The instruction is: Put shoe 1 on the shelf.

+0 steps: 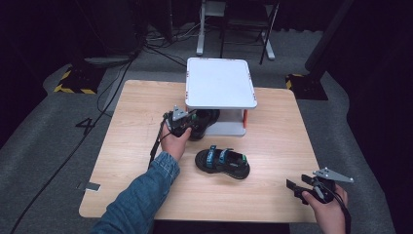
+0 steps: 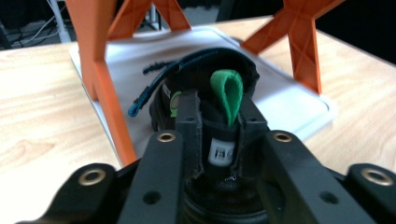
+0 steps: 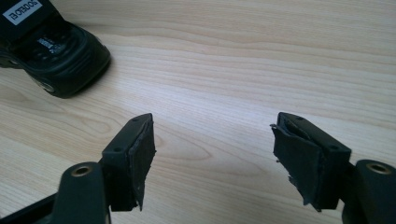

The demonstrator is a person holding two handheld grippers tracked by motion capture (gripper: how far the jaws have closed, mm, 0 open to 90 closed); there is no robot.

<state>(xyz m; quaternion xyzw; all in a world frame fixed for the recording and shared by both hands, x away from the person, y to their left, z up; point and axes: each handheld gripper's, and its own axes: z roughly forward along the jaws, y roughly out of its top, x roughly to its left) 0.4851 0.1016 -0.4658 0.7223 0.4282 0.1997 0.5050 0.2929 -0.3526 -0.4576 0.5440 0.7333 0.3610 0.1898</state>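
Pinching sandal (image 2: 219, 112): left hand-held gripper (image 2: 219, 140).

Blue denim sleeve (image 1: 141, 195) on the left arm; each black hand-held gripper carries a grey three-cornered plate

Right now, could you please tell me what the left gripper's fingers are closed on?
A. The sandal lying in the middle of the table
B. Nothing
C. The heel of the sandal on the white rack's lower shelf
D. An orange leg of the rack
C: in the left gripper view the left gripper pinches the heel of the black sandal with the green loop, on the rack's lower shelf.
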